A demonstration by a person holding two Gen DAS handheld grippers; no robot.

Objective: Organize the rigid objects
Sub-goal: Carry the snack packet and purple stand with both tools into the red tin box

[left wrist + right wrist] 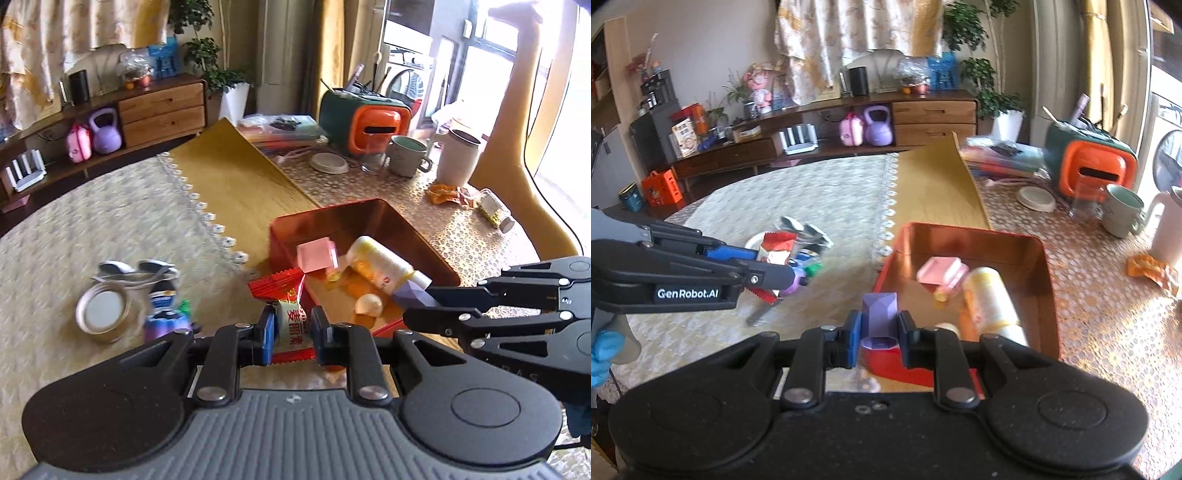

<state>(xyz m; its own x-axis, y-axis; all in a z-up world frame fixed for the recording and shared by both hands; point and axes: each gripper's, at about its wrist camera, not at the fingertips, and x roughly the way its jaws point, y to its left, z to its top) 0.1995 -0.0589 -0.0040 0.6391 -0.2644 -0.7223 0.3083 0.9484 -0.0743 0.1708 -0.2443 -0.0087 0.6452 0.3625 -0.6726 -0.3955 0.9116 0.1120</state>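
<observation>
The left gripper [290, 334] has its jaws narrow and closed on a candy packet [286, 306], red and white with red characters printed on it. The blue pads press the packet from both sides, and its red crimped end stands up above the fingers. The packet hangs in the air just at the near left corner of the red tin tray [373, 208], not inside it.

The right gripper [879, 338] is also narrow, and it holds a small purple faceted block [880, 314] between its pads. The block stands upright in the grip, over the near edge of the tray. In the left wrist view this same block shows at the tip of the right claw, on the right side, above the near part of the tray.

Inside the tray lie a pink cube [317, 254], a cream-yellow bottle [380, 264] on its side, and a small pale round piece [368, 304] near the front wall.

On the pale patterned tablecloth [110, 229] to the left of the tray some things are waiting: a round tin lid [101, 312], a pair of goggles [136, 271] and a small purple toy [168, 325] with a green part. They are blurred, so I cannot tell more.

A hand in a blue glove [604, 349] is at the left edge of the right wrist view.
</observation>
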